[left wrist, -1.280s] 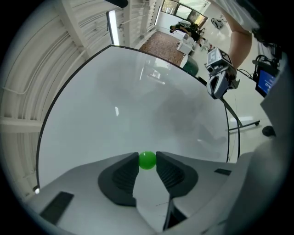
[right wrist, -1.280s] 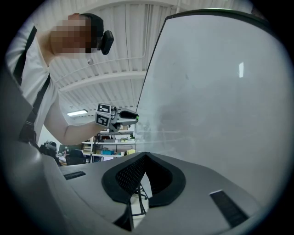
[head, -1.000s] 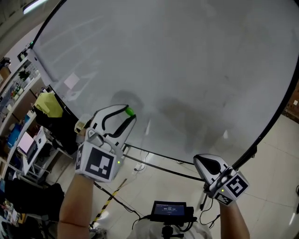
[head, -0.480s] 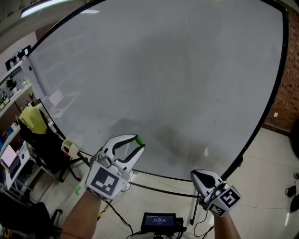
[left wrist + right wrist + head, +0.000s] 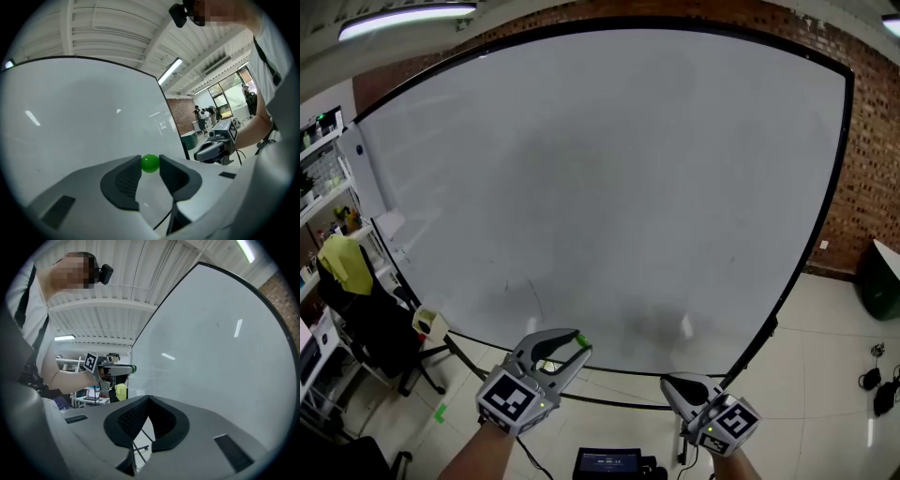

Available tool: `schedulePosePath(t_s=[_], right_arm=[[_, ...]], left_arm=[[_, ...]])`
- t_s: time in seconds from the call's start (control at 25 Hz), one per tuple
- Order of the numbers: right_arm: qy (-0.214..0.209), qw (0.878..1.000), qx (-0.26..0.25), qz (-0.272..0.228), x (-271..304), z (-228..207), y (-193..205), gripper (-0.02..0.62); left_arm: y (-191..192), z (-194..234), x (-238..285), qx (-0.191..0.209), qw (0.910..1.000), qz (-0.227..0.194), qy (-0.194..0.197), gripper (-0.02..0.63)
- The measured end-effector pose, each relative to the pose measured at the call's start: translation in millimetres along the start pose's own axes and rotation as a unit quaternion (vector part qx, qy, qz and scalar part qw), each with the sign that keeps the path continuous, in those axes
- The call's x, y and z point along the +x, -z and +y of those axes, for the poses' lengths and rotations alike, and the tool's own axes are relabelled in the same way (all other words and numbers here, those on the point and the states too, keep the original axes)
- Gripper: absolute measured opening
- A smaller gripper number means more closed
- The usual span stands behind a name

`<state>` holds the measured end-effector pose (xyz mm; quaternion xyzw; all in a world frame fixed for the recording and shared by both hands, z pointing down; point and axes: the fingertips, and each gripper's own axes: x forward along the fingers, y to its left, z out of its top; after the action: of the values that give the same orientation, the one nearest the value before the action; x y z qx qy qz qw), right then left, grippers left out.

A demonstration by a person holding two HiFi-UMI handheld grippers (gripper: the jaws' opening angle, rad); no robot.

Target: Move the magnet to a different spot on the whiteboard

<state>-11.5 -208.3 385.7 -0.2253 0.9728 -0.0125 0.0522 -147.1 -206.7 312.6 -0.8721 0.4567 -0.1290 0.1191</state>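
You have one whiteboard (image 5: pixel 600 187), one green magnet (image 5: pixel 150 163) and two grippers: the left gripper (image 5: pixel 583 344) and the right gripper (image 5: pixel 149 399).

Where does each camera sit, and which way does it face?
Head view: on the person's head, facing forward and down at the whiteboard; both forearms, left hand-held gripper and right hand-held gripper show.
Left gripper view: on the left hand-held gripper, looking along its jaws, shut on the green magnet; the person's torso shows.
Right gripper view: on the right hand-held gripper, along its shut jaws; torso shows.
Shared: all show the whiteboard; each gripper view shows the other hand-held gripper.
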Motion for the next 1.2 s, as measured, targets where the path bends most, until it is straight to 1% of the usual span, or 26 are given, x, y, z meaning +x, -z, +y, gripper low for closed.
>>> schedulePosePath(t_s=[0.2,0.28,0.4,0.6,0.72,0.88,1.04,1.2], right_arm=[[0.016,1.0,-0.005,0.006,1,13,5,0.026],[0.026,1.0,-0.01,0.008,-5,26,2,0.026],[0.045,0.999,-0.008,0.014,-19,46,1,0.026],[0.079,0.996,-0.005,0.031,-43,62,18,0.026],[0.091,0.995,0.003,0.037,-49,79,21,0.026],[0.104,0.993,0.009,0.047,-60,97,29,0.026],[0.116,0.992,0.013,0.051,-71,108,36,0.026],[0.127,0.99,0.016,0.05,-78,117,39,0.026]], left_arm=[[24,-13,-9,-0.048,0.9984,-0.011,0.028,0.15],[26,-25,-19,-0.073,0.9962,-0.021,0.044,0.15],[29,-44,-36,-0.115,0.99,-0.035,0.074,0.15],[56,-75,-46,-0.155,0.9801,-0.05,0.113,0.15],[68,-90,-57,-0.176,0.9742,-0.055,0.13,0.15],[83,-110,-72,-0.19,0.9705,-0.05,0.14,0.15],[97,-123,-82,-0.188,0.971,-0.046,0.14,0.15],[92,-134,-90,-0.19,0.9692,-0.044,0.15,0.15]])
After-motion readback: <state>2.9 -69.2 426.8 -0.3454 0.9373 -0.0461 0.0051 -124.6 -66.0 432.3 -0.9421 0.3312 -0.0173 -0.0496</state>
